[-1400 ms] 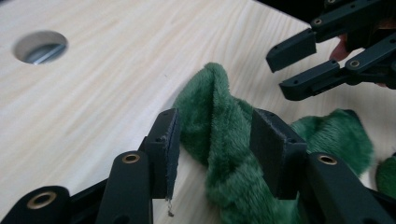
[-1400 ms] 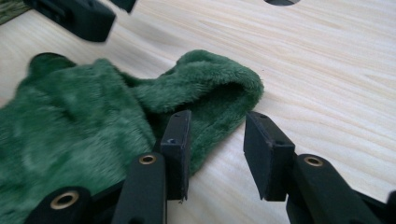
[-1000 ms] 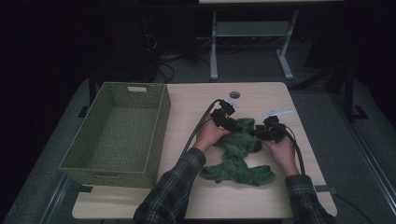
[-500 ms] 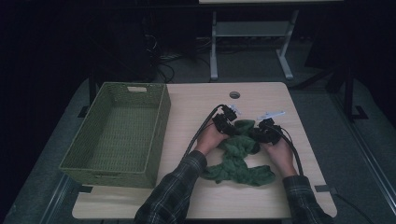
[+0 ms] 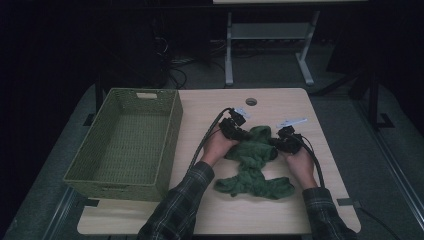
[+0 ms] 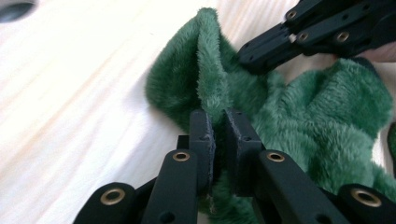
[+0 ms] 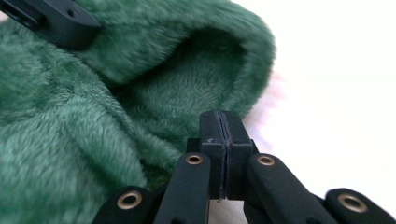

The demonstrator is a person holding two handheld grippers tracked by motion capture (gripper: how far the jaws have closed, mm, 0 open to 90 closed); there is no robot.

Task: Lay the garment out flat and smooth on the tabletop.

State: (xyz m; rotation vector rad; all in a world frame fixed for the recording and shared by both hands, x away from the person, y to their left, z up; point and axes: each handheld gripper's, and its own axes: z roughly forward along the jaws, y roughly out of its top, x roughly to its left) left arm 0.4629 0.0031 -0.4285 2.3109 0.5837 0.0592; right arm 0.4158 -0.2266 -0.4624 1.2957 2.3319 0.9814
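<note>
A green fleece cloth (image 5: 252,160) lies crumpled on the wooden table (image 5: 280,105), right of centre. My left gripper (image 5: 232,127) is at its upper left corner, shut on a raised fold of the cloth (image 6: 210,70); the fleece stands up between the pads of this gripper (image 6: 217,116). My right gripper (image 5: 285,142) is at the cloth's upper right edge. Its jaws (image 7: 223,121) are pressed flush together, with no fleece seen between them and the cloth (image 7: 70,140) just beyond and to the left. Each gripper view also shows the other gripper resting at the cloth.
An empty green woven basket (image 5: 172,135) stands on the left half of the table. A round cable hole (image 5: 251,101) sits near the far edge. Cables trail from both grippers toward the person. Dark floor and a metal stand lie beyond the table.
Both grippers have shifted a little toward the person and slightly closer together, and the cloth's upper part has bunched between them.
</note>
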